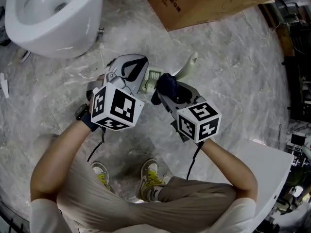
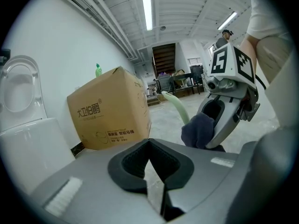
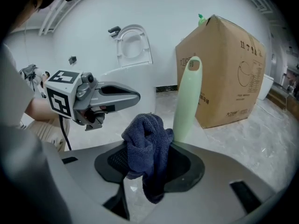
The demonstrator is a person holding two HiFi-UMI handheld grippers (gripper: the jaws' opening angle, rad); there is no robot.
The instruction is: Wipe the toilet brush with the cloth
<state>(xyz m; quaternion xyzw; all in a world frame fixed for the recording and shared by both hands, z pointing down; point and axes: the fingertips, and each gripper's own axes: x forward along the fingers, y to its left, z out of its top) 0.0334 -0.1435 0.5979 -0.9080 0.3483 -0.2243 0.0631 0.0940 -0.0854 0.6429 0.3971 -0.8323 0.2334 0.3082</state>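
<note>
In the head view my right gripper (image 1: pixel 165 93) is shut on a dark blue cloth (image 1: pixel 167 84), bunched between its jaws. The cloth (image 3: pixel 147 143) rests against the foot of the pale green toilet brush handle (image 3: pixel 189 97), which stands upright just beyond it. The handle (image 1: pixel 188 64) ends in a whitish brush head (image 1: pixel 153 75) beside my left gripper (image 1: pixel 138 74). The left gripper (image 2: pixel 149 148) is shut with nothing visible between its pads; from it I see the cloth (image 2: pixel 198 129) and handle (image 2: pixel 177 107). What holds the brush up is hidden.
A white toilet (image 1: pixel 48 18) stands at the upper left. A large cardboard box (image 1: pixel 204 1) sits on the marble floor beyond the brush. A white panel (image 1: pixel 262 169) lies at the lower right. The person's shoes (image 1: pixel 150 178) are below the grippers.
</note>
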